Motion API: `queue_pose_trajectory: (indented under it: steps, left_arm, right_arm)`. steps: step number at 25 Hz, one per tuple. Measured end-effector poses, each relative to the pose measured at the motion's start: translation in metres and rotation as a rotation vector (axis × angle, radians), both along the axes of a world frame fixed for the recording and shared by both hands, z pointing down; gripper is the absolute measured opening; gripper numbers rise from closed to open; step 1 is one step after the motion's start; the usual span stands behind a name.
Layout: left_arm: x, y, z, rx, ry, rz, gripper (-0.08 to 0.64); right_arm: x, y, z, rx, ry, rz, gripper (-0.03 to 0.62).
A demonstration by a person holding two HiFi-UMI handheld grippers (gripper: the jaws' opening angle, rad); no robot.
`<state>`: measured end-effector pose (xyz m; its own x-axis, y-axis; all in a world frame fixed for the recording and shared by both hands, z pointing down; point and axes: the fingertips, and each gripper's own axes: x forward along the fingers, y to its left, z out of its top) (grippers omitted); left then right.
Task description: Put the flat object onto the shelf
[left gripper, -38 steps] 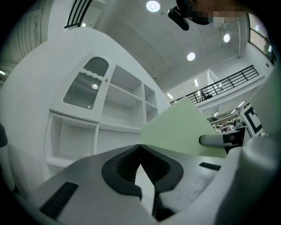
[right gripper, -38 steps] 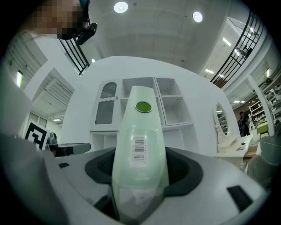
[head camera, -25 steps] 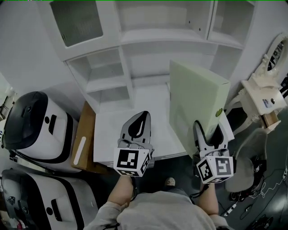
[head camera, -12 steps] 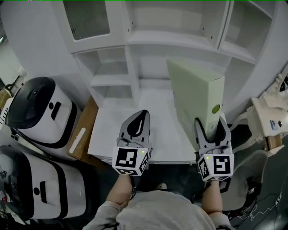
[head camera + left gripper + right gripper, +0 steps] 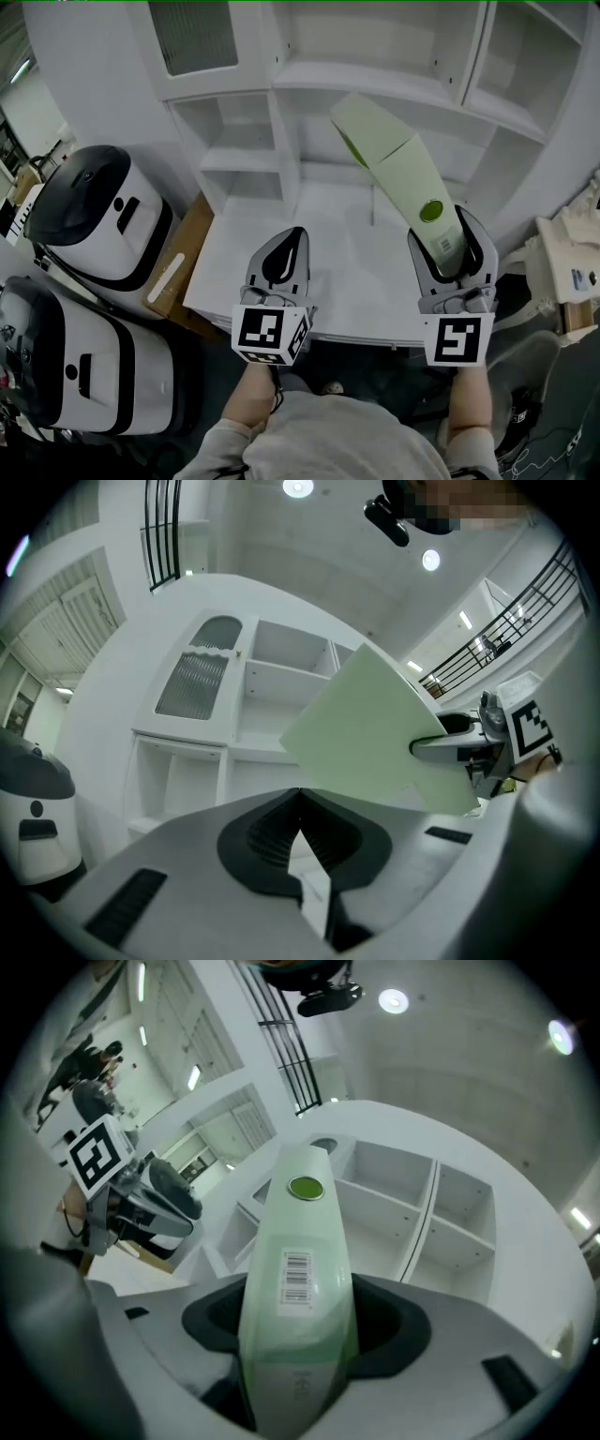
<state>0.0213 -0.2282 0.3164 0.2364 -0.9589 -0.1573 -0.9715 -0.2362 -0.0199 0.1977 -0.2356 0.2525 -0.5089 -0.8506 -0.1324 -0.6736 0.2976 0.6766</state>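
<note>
My right tool (image 5: 448, 246) is pinching the flat object (image 5: 389, 155) at its near end, one jaw pressed on each broad face, so the thin edge with the barcode label (image 5: 295, 1279) faces back along the jaws. I grip it low so that most of its length stands free ahead of the tool and can go in first. The object is in the air above the white worktop (image 5: 352, 286). It is tilted, with its far end raised and aimed at the open middle bay of the shelf (image 5: 375, 80). That end looks near the shelf board, but I cannot tell if it touches. I judge the lean is there to bring the slim edge in line with the opening.

My left tool (image 5: 291, 246) has its jaws pressed together on nothing. It hangs over the worktop, well to the left of the object. I judge it waits there clear of the path, ready to steady the object if it tips.
</note>
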Motion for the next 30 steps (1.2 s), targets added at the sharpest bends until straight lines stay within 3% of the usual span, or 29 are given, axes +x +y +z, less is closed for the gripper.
queue_pose_trajectory:
  steps: [3,10,30]
  left_arm:
    - [0.001,0.002,-0.002,0.001,-0.005,-0.015,0.014]
    - [0.001,0.001,-0.004,0.000,-0.011,-0.032,0.014]
    - [-0.019,-0.023,-0.013,0.014,-0.013,-0.019,0.014]
  right_arm:
    - [-0.002,0.000,-0.006,0.034,0.117,0.015,0.290]
    - [-0.013,0.002,-0.030,0.169,0.252,0.006,0.290]
    - [-0.058,-0.038,-0.081,0.426,0.520,0.025,0.290]
